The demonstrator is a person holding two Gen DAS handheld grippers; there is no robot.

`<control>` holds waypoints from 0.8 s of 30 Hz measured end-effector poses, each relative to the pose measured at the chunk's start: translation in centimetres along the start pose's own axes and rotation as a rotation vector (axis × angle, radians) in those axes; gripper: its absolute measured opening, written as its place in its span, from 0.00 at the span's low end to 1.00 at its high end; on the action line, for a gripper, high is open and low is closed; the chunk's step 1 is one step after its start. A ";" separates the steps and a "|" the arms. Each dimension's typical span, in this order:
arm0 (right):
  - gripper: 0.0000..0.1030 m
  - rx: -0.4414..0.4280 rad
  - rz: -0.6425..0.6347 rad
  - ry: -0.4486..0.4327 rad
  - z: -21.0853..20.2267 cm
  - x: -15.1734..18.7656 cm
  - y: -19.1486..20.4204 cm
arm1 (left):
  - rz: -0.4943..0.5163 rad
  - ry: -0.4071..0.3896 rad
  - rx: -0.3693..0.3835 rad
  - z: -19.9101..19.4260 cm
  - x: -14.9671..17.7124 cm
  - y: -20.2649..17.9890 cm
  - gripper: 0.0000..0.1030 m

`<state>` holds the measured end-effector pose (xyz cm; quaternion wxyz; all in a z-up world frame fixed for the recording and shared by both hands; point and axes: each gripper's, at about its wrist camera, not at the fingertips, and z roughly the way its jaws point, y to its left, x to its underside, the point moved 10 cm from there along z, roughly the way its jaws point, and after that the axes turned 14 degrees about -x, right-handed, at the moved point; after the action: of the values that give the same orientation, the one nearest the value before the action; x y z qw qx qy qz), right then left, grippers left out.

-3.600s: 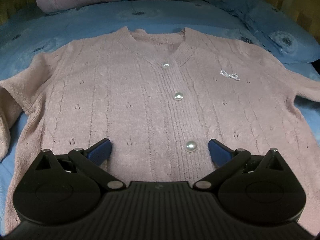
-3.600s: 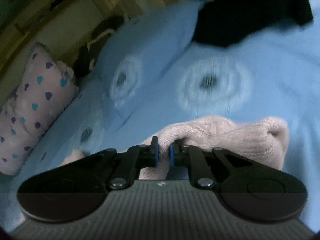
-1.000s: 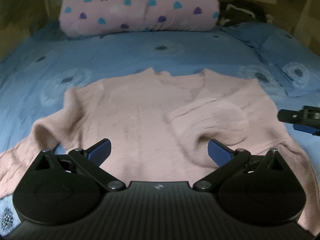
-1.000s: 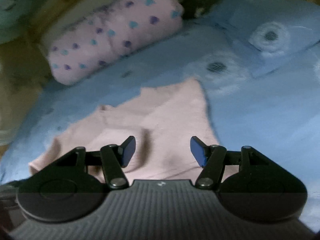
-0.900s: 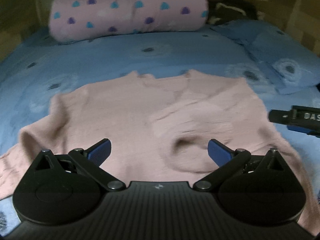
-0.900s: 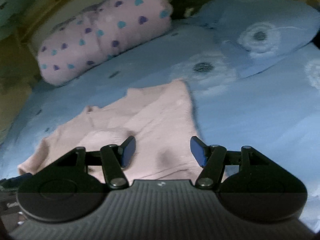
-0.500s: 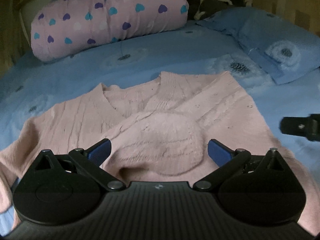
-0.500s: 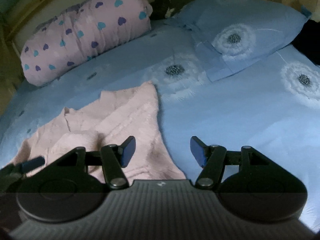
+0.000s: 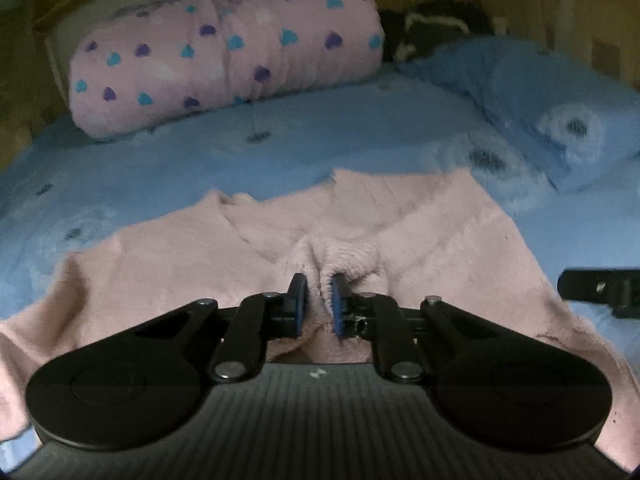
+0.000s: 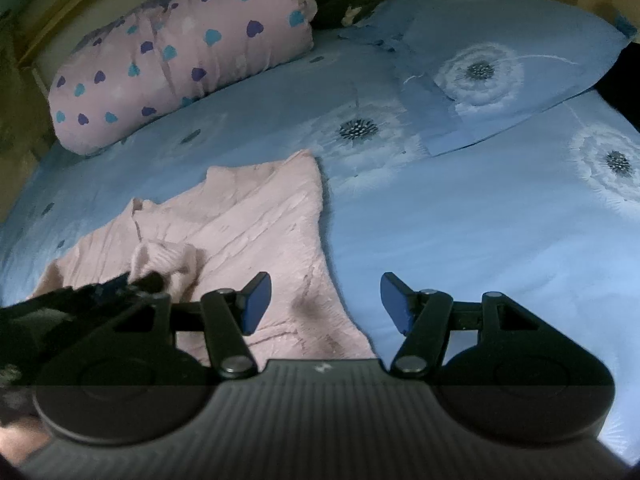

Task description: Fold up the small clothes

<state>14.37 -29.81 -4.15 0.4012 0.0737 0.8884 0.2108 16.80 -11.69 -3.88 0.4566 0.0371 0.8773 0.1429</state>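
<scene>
A pink knit cardigan (image 9: 168, 264) lies spread on the blue bed, its right sleeve folded in over the chest. My left gripper (image 9: 317, 304) is shut on the cuff of that folded sleeve (image 9: 344, 256) at the middle of the cardigan. In the right wrist view the cardigan (image 10: 256, 224) lies left of centre and the left gripper (image 10: 120, 286) shows on the bunched cuff (image 10: 164, 258). My right gripper (image 10: 324, 304) is open and empty, above the cardigan's right edge and the sheet. It also shows at the right edge of the left wrist view (image 9: 600, 286).
A pink rolled blanket with hearts (image 9: 224, 56) lies at the head of the bed. A blue dandelion-print pillow (image 10: 500, 48) lies at the back right, with dark cloth (image 9: 436, 24) behind it. The blue sheet (image 10: 500, 220) stretches to the right of the cardigan.
My left gripper has moved forward and closed on the cuff of the folded sleeve. Before that, my right gripper laid the sleeve across the chest, opened and drew off to the right.
</scene>
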 end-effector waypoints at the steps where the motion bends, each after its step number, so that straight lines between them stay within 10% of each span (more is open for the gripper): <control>1: 0.62 0.000 -0.001 0.003 0.1 0.1 0.1 | -0.009 -0.016 -0.018 -0.5 -0.2 1.1 0.16; 12: 0.62 0.013 -0.054 0.038 1.3 1.0 1.2 | -0.143 0.079 -0.170 0.4 2.8 13.7 0.16; 19: 0.61 0.028 -0.100 0.071 2.3 1.6 1.9 | -0.283 0.159 -0.118 1.1 5.0 17.7 0.17; 24: 0.60 0.070 -0.116 0.084 3.0 1.8 1.3 | -0.363 0.230 -0.142 1.0 6.7 20.0 0.42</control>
<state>15.39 -27.18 -6.57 0.3724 0.0271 0.9140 0.1588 12.36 8.98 -4.03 0.3732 -0.1700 0.9037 0.1230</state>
